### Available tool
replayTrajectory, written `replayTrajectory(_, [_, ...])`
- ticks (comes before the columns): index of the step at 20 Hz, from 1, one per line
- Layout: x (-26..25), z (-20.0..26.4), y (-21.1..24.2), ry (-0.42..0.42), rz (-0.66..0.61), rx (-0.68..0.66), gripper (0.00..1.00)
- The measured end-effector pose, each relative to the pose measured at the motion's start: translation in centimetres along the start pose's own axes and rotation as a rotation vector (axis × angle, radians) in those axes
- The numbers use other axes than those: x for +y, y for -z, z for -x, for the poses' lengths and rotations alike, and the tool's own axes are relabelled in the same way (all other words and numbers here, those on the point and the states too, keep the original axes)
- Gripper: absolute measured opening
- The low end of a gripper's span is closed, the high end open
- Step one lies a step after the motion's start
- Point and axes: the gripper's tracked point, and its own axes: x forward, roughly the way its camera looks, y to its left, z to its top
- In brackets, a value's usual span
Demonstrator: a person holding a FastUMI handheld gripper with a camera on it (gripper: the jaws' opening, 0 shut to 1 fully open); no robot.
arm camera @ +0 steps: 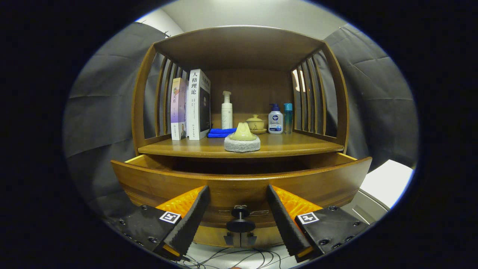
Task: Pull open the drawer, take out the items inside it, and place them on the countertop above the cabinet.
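A: Gripper view: how do the tongs stand?

B: The gripper is spread wide, its fingers level and aimed straight at the drawer front, pinching nothing. The knob sits in the gap between them, touching neither finger.

A: And the drawer itself?

B: Pulled out from under the countertop, its curved wooden front just ahead of the fingertips. The inside is dark from this low angle, so I cannot tell what lies in it.

A: What is on the countertop?

B: Near the front edge, a grey pad with a yellowish cone-shaped piece resting on it. Behind that a folded blue cloth, a white pump bottle and a small lidded cup on a saucer. Off to one side two books stand upright against the slatted side; on the other side a white-and-blue pump bottle stands just beside a slim teal bottle.

A: The cabinet and the room?

B: The cabinet is brown wood with a roofed shelf over the countertop and slatted sides. Dark cloth hangs on both sides of it, a pale wall rises above, and thin cables lie on the light floor below the drawer. A white surface shows low beside the cabinet.
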Motion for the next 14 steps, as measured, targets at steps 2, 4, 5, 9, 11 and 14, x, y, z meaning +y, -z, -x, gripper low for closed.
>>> replayTrajectory(2, [0.0,-0.8,-0.1,-0.004,-0.002,-0.002,0.98])
replayTrajectory(4, [0.0,-1.6,-0.3,-0.005,0.001,-0.001,0.97])
replayTrajectory(5, [-0.1,-2.0,-0.4,-0.006,0.001,0.000,0.98])
replayTrajectory(9, [0.0,-3.6,-0.6,-0.008,0.000,0.002,0.97])
replayTrajectory(11, [-0.1,-4.3,-0.7,-0.009,0.002,0.000,0.98])
replayTrajectory(14, [-0.1,-5.2,-0.8,-0.010,0.003,-0.003,0.97])
